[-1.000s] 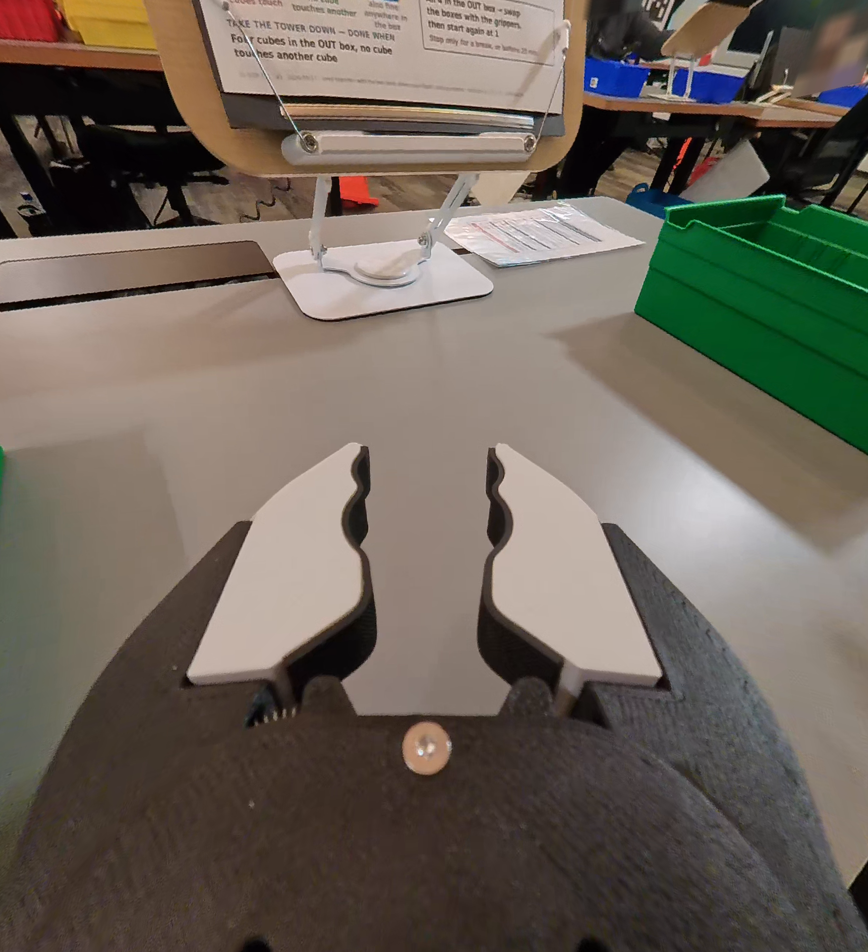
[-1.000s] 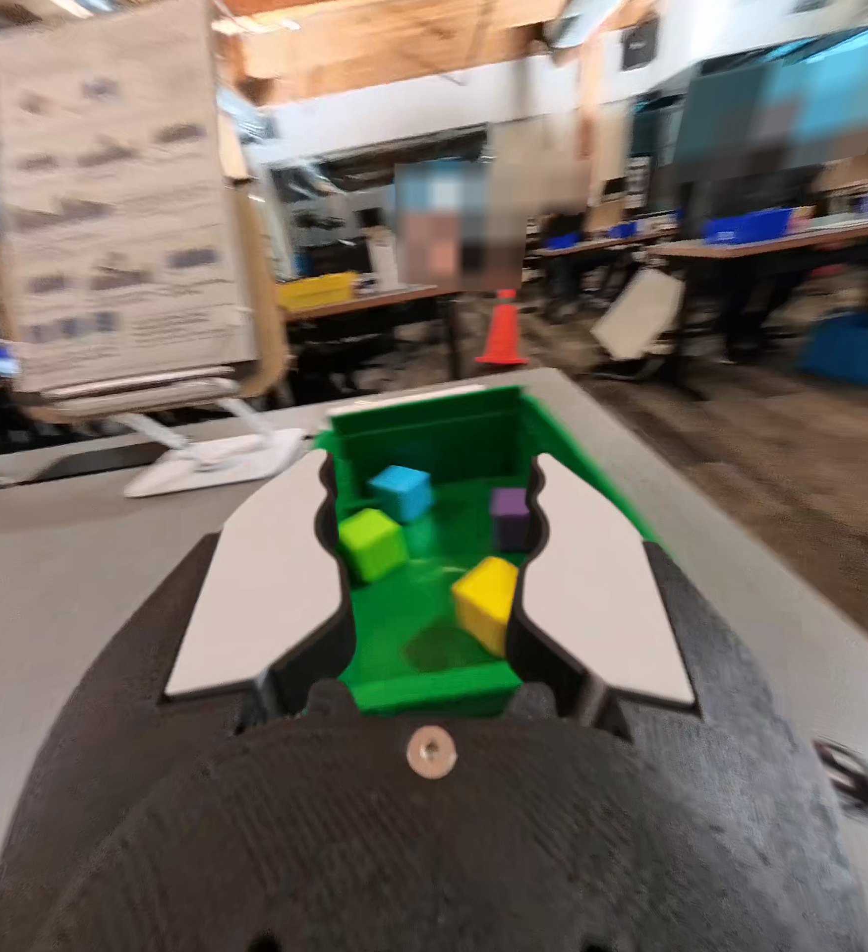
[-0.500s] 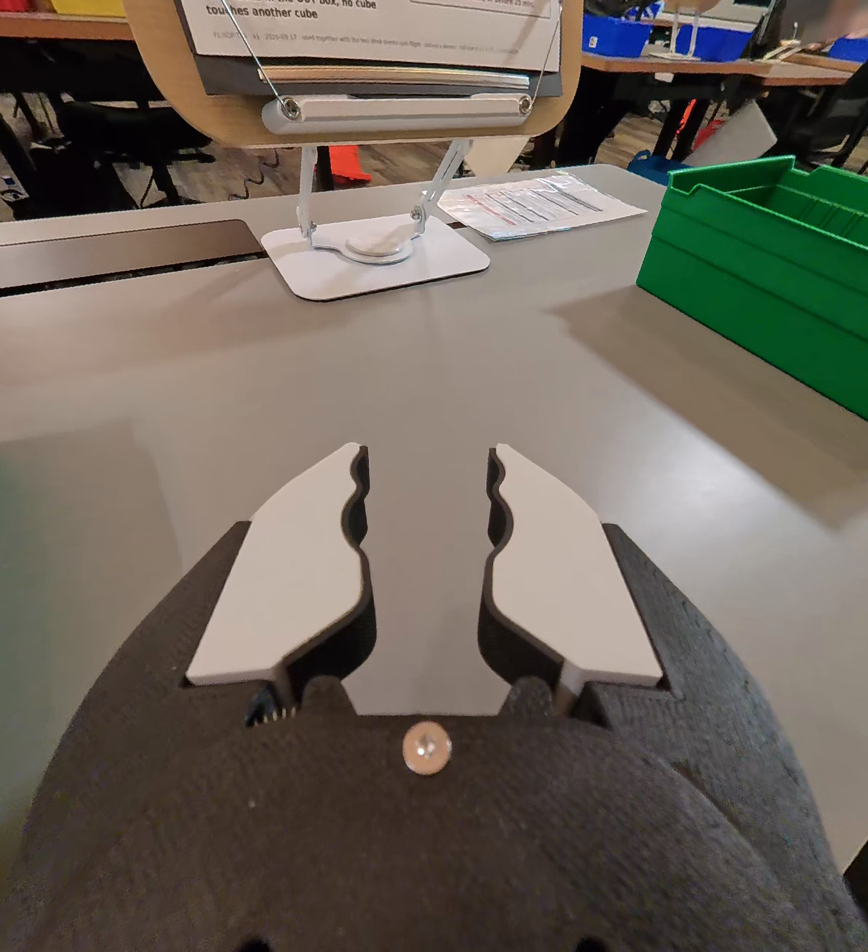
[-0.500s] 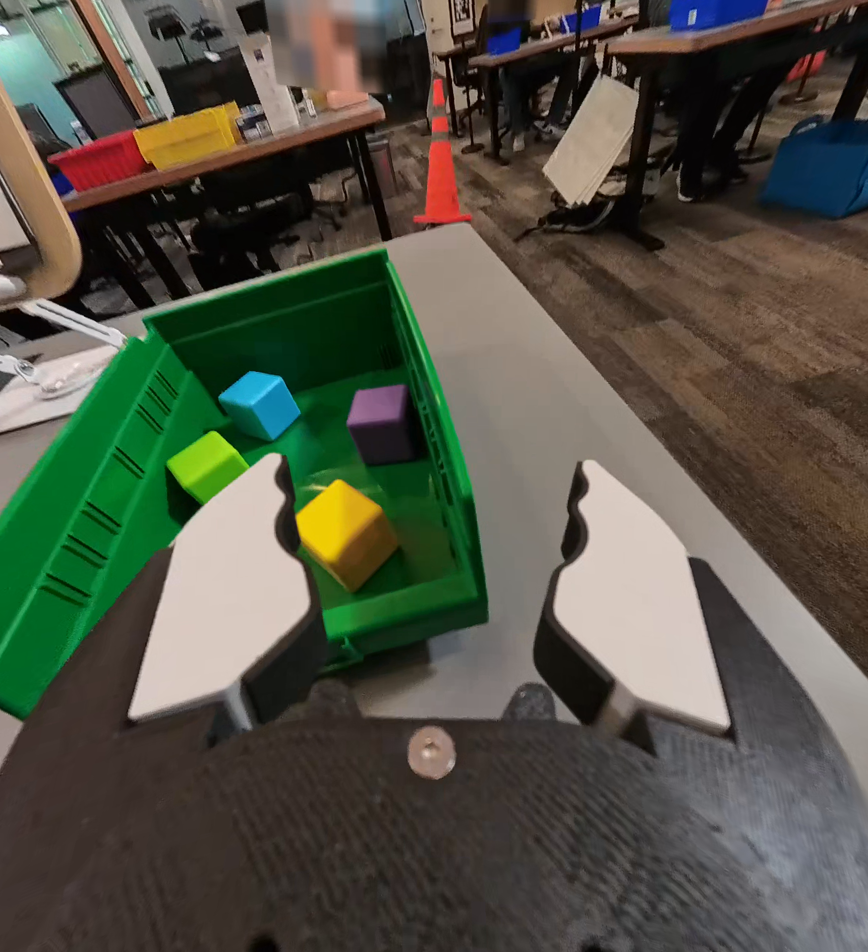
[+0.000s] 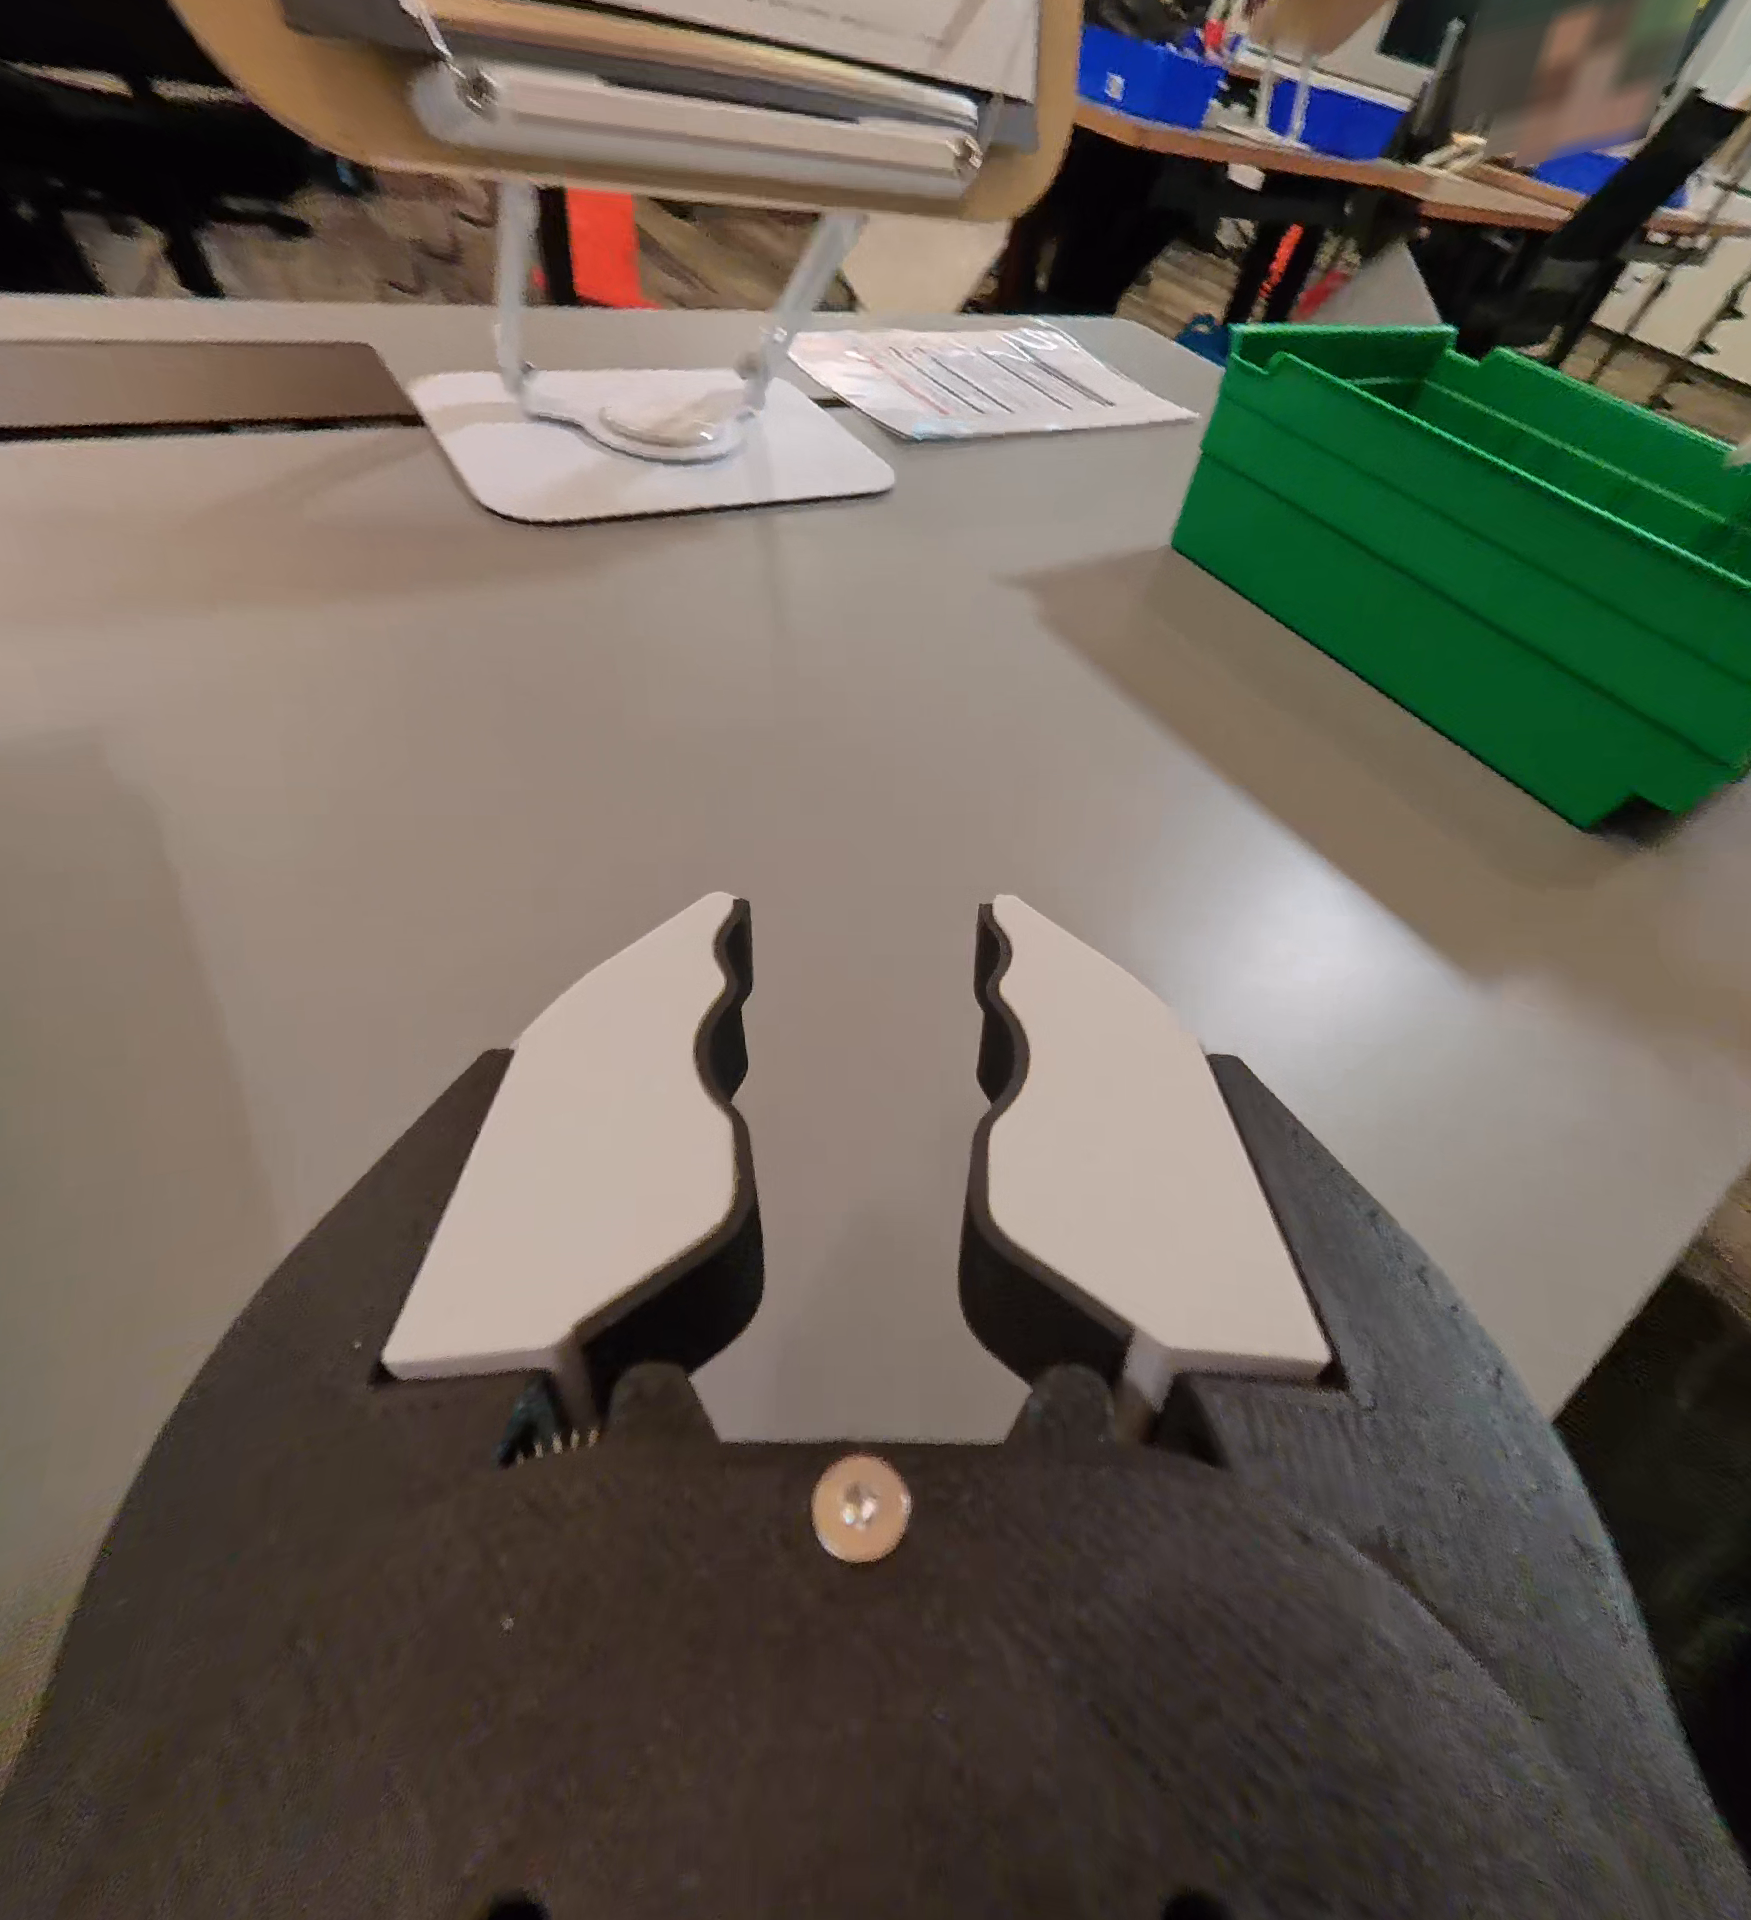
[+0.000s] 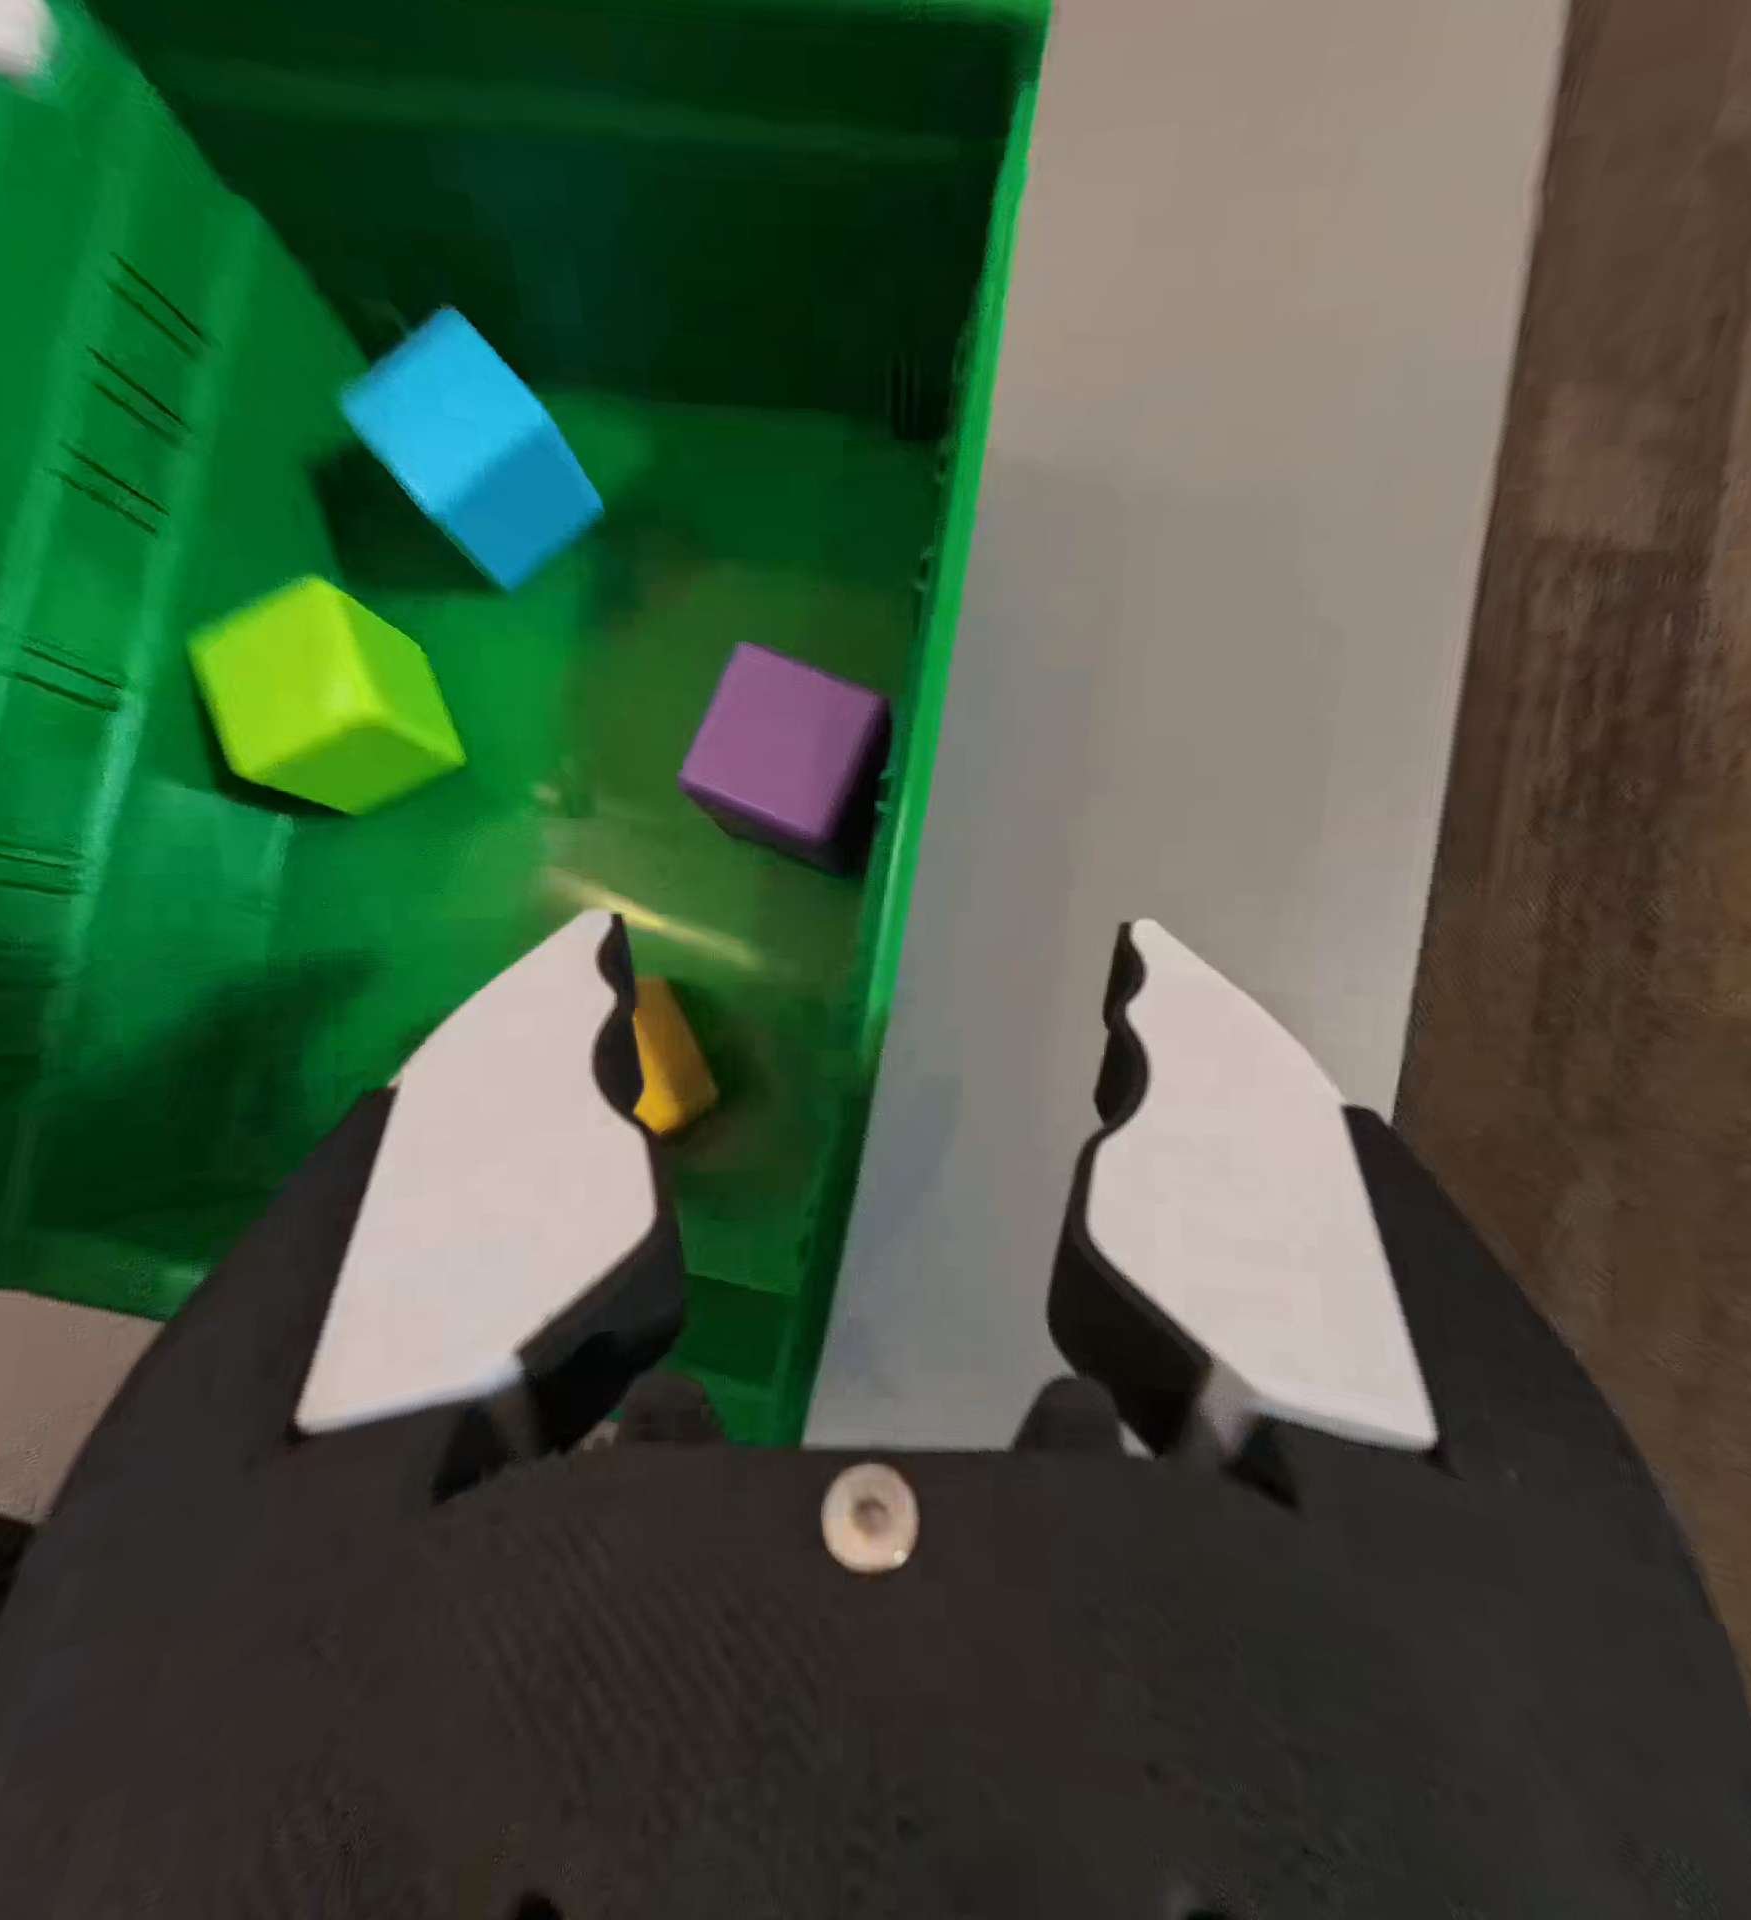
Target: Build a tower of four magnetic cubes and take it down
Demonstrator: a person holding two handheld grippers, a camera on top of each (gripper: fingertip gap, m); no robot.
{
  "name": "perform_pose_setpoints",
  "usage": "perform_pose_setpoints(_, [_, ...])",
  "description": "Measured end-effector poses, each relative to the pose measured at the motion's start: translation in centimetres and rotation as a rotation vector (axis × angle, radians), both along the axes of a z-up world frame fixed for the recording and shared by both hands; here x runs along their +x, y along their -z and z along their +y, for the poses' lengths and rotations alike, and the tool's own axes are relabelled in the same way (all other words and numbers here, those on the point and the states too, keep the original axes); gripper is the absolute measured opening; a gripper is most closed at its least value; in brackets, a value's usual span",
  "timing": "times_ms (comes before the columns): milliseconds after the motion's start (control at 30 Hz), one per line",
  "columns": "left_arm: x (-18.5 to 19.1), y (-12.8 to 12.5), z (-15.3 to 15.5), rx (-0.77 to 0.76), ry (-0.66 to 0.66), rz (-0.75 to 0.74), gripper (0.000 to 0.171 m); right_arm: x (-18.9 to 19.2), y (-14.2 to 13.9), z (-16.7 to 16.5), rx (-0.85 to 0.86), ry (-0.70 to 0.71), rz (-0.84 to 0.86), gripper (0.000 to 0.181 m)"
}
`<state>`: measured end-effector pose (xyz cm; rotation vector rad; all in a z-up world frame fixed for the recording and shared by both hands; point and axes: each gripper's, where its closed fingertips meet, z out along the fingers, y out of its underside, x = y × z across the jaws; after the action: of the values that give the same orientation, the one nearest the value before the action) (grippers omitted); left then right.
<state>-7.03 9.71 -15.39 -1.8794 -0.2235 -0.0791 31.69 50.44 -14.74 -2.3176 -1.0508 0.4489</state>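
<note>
Left tongs parted, empty, over worktop | right tongs spread wide astride bin wall, yellow cube seemingly nearest

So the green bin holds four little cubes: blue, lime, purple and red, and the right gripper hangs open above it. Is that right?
Not quite: there is no red cube. The fourth is a yellow cube, half hidden behind a finger of the right gripper, as the right wrist view shows. The rest stands: blue cube, lime cube and purple cube in the green bin, gripper open above.
</note>
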Motion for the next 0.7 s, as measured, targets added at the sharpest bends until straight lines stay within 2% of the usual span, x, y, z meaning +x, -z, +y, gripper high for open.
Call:
perform_pose_setpoints(67, [1.1, 0.3, 0.3, -0.014, 0.055, -0.018, 0.042, -0.2, 2.0, 0.8, -0.085, -0.023, -0.119, 0.087])
perform_pose_setpoints(167, [2.0, 0.6, 0.4, -0.028, 0.102, -0.016, 0.043, -0.8, 4.0, 0.7, -0.217, -0.04, -0.195, 0.082])
perform_pose_setpoints(200, [2.2, 0.6, 0.4, -0.031, 0.112, -0.018, 0.043, -0.9, 4.4, 0.5, -0.242, -0.044, -0.215, 0.073])
perform_pose_setpoints(233, [2.3, 0.7, 0.4, -0.032, 0.119, -0.019, 0.043, -1.0, 4.9, 0.1, -0.263, -0.053, -0.235, 0.053])
perform_pose_setpoints(267, [2.4, 0.6, 0.4, -0.03, 0.128, -0.021, 0.043, -0.8, 5.2, 0.0, -0.268, -0.055, -0.264, 0.015])
perform_pose_setpoints(300, [2.5, 0.5, 0.4, -0.022, 0.14, -0.024, 0.044, -0.7, 5.3, 0.1, -0.262, -0.056, -0.273, 0.006])
perform_pose_setpoints(433, [2.6, 0.3, 0.4, -0.014, 0.153, -0.083, 0.044, -0.7, 5.2, -0.7, -0.328, -0.078, -0.238, 0.006])
perform_pose_setpoints(533, [2.4, 0.0, 0.4, -0.002, 0.146, -0.128, 0.043, -0.8, 5.2, -0.7, -0.325, -0.033, -0.231, 0.005])
perform_pose_setpoints(600, [2.0, -1.5, 0.2, 0.062, 0.116, -0.114, 0.04, -1.1, 5.2, -1.0, -0.353, 0.004, -0.197, 0.005])
perform_pose_setpoints(700, [0.3, -5.5, -1.0, 0.233, -0.026, -0.013, 0.04, -2.3, 4.9, -1.7, -0.346, -0.004, -0.178, 0.005])
